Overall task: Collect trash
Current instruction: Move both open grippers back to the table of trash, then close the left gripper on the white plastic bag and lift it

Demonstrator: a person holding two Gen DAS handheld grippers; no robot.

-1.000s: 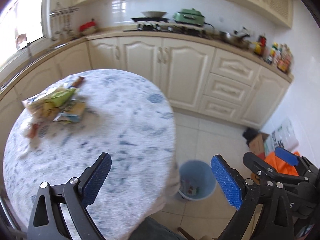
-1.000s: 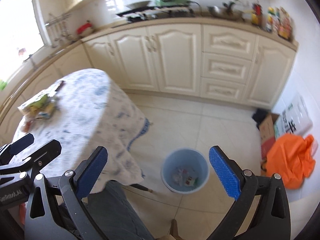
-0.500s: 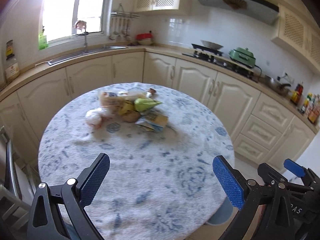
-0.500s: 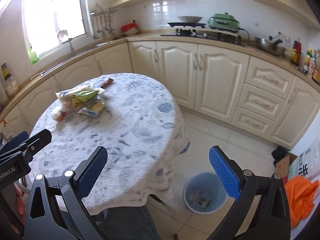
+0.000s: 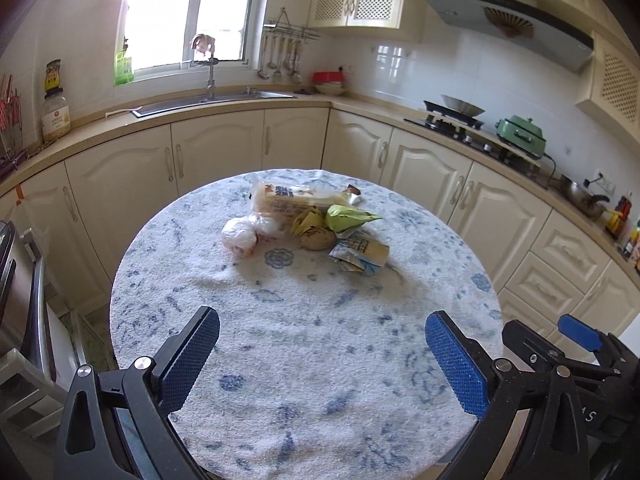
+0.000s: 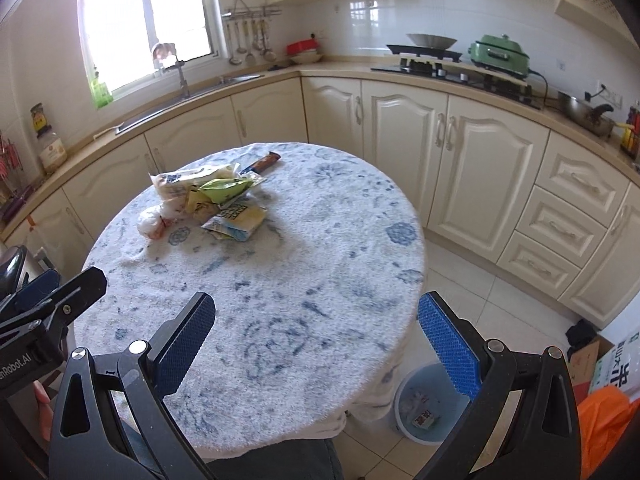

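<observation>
Both tools, left (image 5: 318, 354) and right (image 6: 316, 344), gape empty above the table (image 5: 304, 344) (wrappers (image 5: 312, 222) lie beyond).

Both tools spread wide, holding nothing

Left tool (image 5: 322, 354) and right tool (image 6: 316, 346) are level, side by side, blue pads (image 6: 448, 346) at 8 and 4 o'clock.

cream cabinets (image 5: 216, 160), sink (image 5: 212, 100), green cooker (image 6: 500, 54), orange bag (image 6: 604, 420)

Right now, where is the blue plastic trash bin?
In the right wrist view, the blue plastic trash bin stands on the tiled floor at lower right, beside the round table.
</observation>
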